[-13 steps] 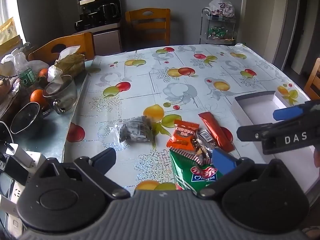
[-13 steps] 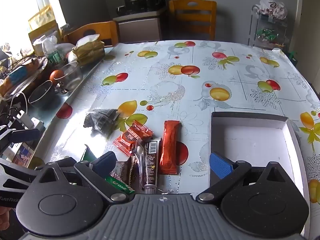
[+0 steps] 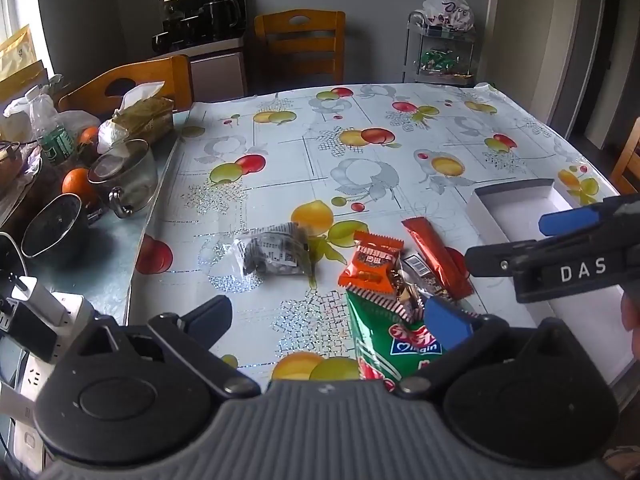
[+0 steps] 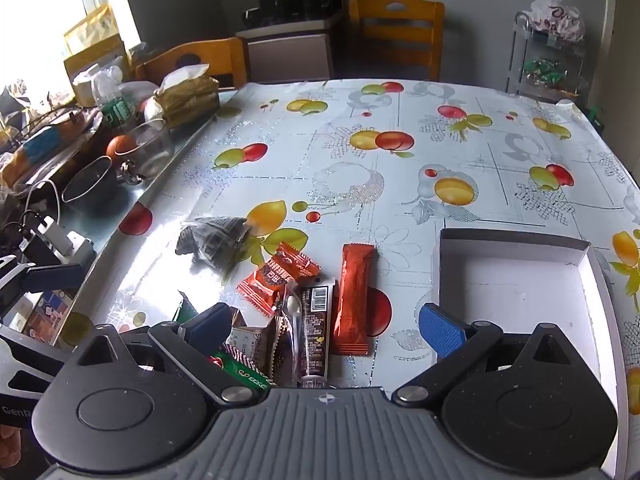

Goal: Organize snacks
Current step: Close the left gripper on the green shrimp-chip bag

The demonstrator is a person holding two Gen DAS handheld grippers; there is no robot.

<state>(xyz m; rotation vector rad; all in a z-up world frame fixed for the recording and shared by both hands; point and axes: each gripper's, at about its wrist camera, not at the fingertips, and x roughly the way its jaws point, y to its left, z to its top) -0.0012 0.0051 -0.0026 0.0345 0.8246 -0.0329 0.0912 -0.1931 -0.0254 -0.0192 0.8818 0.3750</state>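
Snacks lie in a loose pile on the fruit-print tablecloth: an orange-red stick pack (image 4: 354, 298), an orange square packet (image 4: 276, 276), a dark bar (image 4: 315, 330), a green bag (image 3: 394, 344) and a clear bag of dark pieces (image 3: 276, 254). A white open box (image 4: 516, 280) stands to their right, nothing in it. My left gripper (image 3: 328, 320) is open above the table, just short of the green bag. My right gripper (image 4: 324, 324) is open over the near end of the pile; it also shows in the left wrist view (image 3: 520, 240).
At the left table edge stand a glass mug (image 3: 124, 178), a dark bowl (image 3: 50, 226), oranges (image 3: 76, 182), a tissue pack (image 3: 140, 118), a water bottle and chargers. Wooden chairs (image 3: 300, 46) stand behind the table. A wire shelf (image 3: 442, 52) stands at the back right.
Both grippers have shifted very slightly; the snacks and the box have not moved.
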